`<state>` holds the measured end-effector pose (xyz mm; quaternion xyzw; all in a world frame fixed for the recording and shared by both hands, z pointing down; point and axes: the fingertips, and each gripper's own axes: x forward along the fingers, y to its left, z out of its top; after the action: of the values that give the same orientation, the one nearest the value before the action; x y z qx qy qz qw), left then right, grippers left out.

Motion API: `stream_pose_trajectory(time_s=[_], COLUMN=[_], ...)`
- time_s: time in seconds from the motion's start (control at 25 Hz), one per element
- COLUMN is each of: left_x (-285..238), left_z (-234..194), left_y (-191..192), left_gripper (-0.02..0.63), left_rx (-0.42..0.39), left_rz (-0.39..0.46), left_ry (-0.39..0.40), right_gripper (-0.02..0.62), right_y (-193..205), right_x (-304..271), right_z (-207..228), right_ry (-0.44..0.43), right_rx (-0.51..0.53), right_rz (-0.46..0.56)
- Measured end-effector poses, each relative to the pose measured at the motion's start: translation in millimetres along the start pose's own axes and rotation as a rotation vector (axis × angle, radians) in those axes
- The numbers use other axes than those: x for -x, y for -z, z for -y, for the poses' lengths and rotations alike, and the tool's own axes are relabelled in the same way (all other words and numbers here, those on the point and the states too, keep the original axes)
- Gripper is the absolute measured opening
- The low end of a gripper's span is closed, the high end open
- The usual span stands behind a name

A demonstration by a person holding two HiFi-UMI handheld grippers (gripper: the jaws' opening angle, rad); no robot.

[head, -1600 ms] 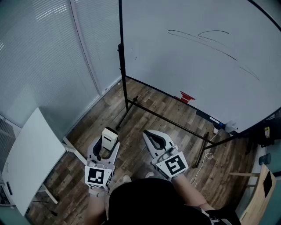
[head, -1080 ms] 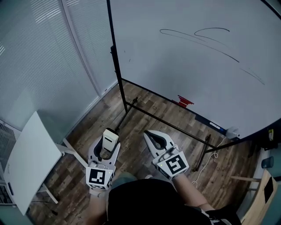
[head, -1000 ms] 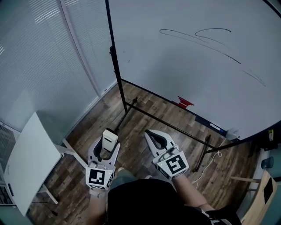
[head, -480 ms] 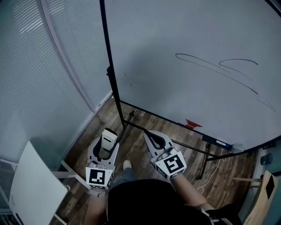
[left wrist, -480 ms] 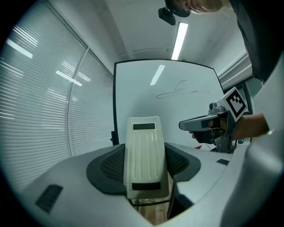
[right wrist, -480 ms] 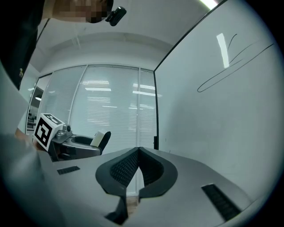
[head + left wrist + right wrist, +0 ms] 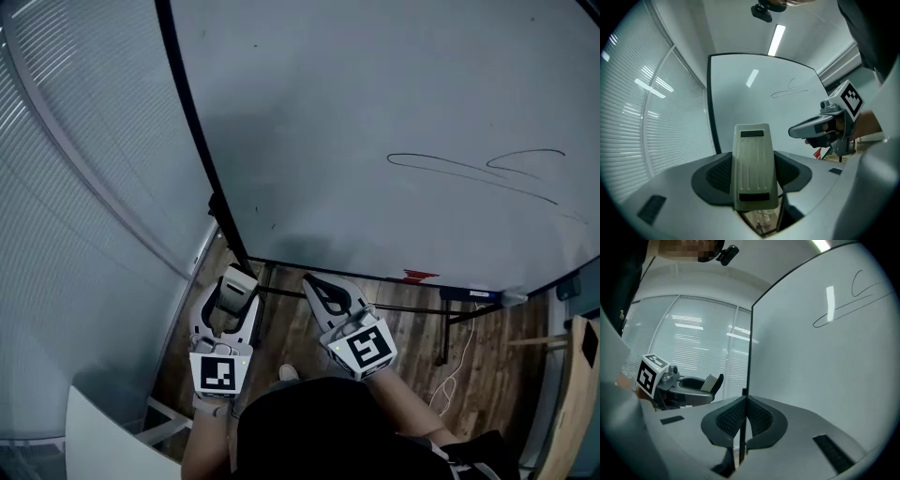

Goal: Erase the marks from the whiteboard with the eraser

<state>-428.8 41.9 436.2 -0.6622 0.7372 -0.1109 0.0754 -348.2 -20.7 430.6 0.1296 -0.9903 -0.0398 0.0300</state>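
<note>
Near whiteboard [image 7: 375, 84] lower left corner: both tools, apart from its surface.
Left tool [image 7: 232, 300]: pinching eraser [image 7: 753, 165], upright.
Right tool [image 7: 314, 284]: pressed together, empty.
Marks [image 7: 473, 172]: whiteboard's right side.

We count one whiteboard [image 7: 375, 84]. Pen strokes on it: two, a long line [image 7: 469, 172] and a shorter curve [image 7: 527, 155] (a fainter third toward the right edge is too thin for us to confirm). We record one eraser [image 7: 753, 164]. We find two grippers, the left gripper [image 7: 232, 292] and the right gripper [image 7: 315, 285], each carrying one marker cube [image 7: 217, 373], two cubes in all. At the board's lower edge we note one red item [image 7: 419, 276]. We log one table [image 7: 108, 442].
</note>
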Motion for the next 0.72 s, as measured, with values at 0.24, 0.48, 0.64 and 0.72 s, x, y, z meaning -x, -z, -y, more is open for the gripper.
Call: stream_pose_trajectory(time_s=[0.24, 0.48, 0.64, 0.72], left_x=[-78.0, -126.9, -150.4, -164.3], left_z=[18.8, 46.0, 48.4, 59.9], left_y=[-59.1, -118.4, -138.3, -147.0], left_gripper=[0.261, 0.261, 0.261, 0.261], left_rx=[-0.236, -0.347, -0.366, -0.408], left_rz=[0.120, 0.214, 0.264, 0.272], left_ry=[0.117, 0.177, 0.143, 0.130], right_gripper=[0.026, 0.026, 0.026, 0.026], right_y=[10.0, 5.8, -2.1, 4.5], right_x=[21.7, 55.1, 66.4, 80.9], right_z=[65.4, 100.1, 105.4, 113.0], right_ry=[0.200, 0.330, 0.401, 0.437], right_rx=[-0.029, -0.007, 0.015, 0.016], right_rz=[-0.037, -0.055, -0.059, -0.070])
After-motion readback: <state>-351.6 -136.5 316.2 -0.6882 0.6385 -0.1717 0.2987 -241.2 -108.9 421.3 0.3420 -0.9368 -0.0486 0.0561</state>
